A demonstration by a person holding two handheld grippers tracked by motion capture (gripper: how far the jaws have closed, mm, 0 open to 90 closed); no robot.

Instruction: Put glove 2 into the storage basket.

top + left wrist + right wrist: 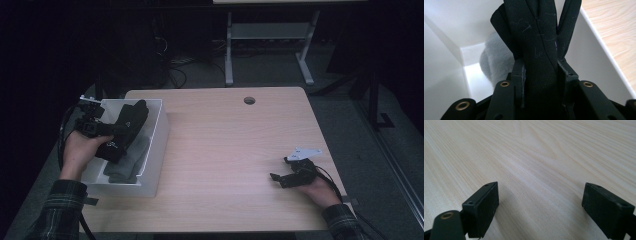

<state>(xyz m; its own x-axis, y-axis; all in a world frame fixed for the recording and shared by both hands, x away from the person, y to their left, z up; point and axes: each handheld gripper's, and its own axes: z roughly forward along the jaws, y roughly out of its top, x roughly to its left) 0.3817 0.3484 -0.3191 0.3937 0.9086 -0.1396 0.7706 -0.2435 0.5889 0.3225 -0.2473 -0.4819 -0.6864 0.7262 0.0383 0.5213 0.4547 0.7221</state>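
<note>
- My left gripper (102, 129) is pinching a folded black fabric garment (125, 129); in the left gripper view both pads press flat against the cloth (541, 50) from either side, and it rises out of them in several thick folds.
- That garment hangs over the open top of a white rectangular plastic bin (159, 131), with its upper end up near the bin's far wall and its lower end down inside.
- My left hand (82, 149) grips the tool from the bin's outer left side, my plaid sleeve (59, 207) trailing toward the bottom edge of the high view.
- Under and beside the black garment lies a soft grey fleecy cloth (129, 162) on the bin's floor; in the left gripper view its fuzzy edge (495, 60) sits just behind the black folds, against the white corner of the bin (464, 60).
- The bin stands at the left edge of a light wood-grain table (235, 150), which has a round cable hole (249, 100) near its far edge.
- My right gripper (276, 177) rests low on the table's right side, well apart from the bin, its jaws spread wide with nothing between them; the right gripper view shows bare wood grain (541, 170) in the gap.
- My right hand (320, 189) holds it from behind, the grey three-cornered plate (303, 152) sitting on top.
</note>
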